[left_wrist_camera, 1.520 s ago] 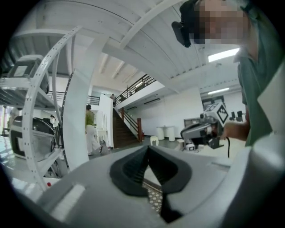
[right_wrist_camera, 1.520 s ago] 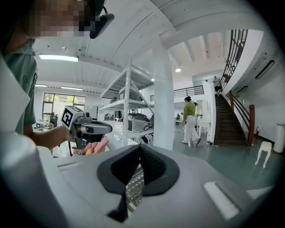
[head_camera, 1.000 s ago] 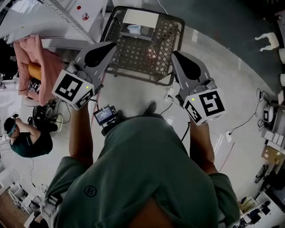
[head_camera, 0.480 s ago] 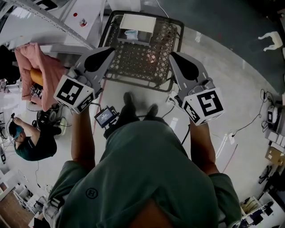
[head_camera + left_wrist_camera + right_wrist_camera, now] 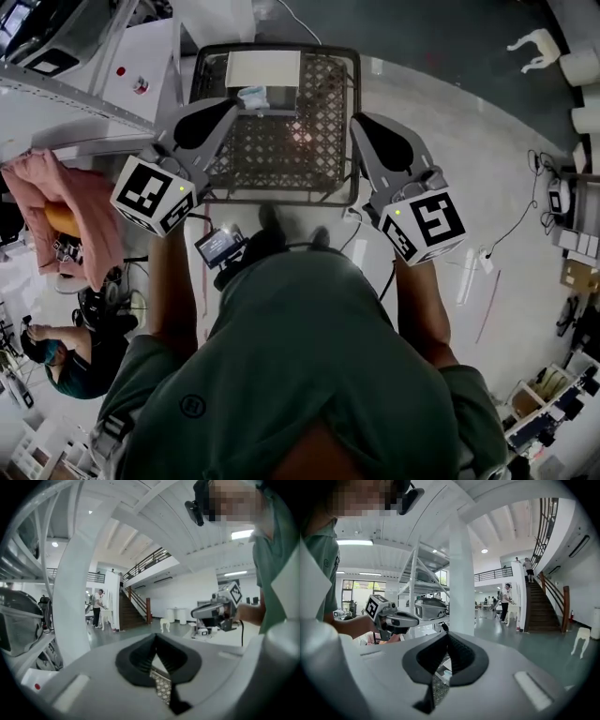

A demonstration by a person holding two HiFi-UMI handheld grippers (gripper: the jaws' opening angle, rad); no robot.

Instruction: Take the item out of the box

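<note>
A black wire-mesh box [image 5: 353, 94] stands on the floor ahead of me. At its far end lies a flat cream item [image 5: 264, 67] with a small pale blue thing [image 5: 251, 95] beside it. My left gripper [image 5: 228, 106] hangs over the box's left rim and my right gripper [image 5: 362, 121] over its right rim, both well above it and empty. In the left gripper view the left gripper [image 5: 155, 636] is shut, with mesh [image 5: 162, 691] showing below. In the right gripper view the right gripper [image 5: 448, 635] is also shut with nothing between its jaws.
A white metal rack [image 5: 84, 89] stands at the left, with a pink cloth [image 5: 42, 183] below it. Someone crouches on the floor at lower left [image 5: 70, 361]. Cables [image 5: 520, 220] and cartons lie at the right. A small screen device [image 5: 217, 246] hangs at my waist.
The box has shifted toward the middle of the view and squared up in front of me; the pink cloth and the crouching person slid left and down. Both grippers hold the same raised pose.
</note>
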